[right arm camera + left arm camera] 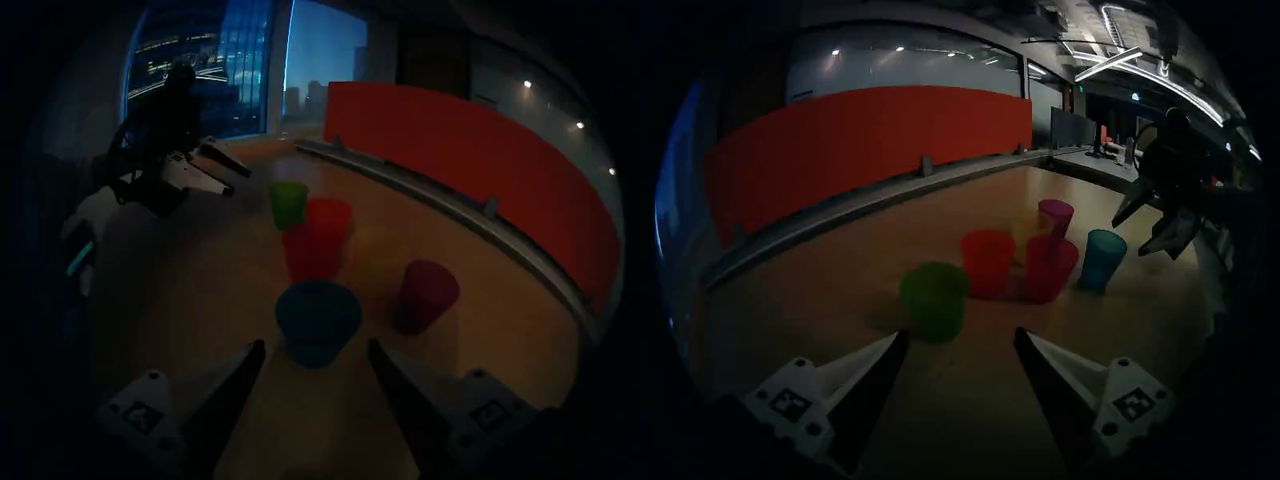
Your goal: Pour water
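Left gripper (pixel 960 331) and right gripper (pixel 314 342) both gape open and empty, facing coloured cups (pixel 988 262) on a wooden table (pixel 840 296); pouring looks not yet started.

At least five cups (pixel 935 300), two grippers (pixel 960 352)

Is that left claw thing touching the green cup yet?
Apart. The right gripper view shows bare table between the green cup and the left gripper.
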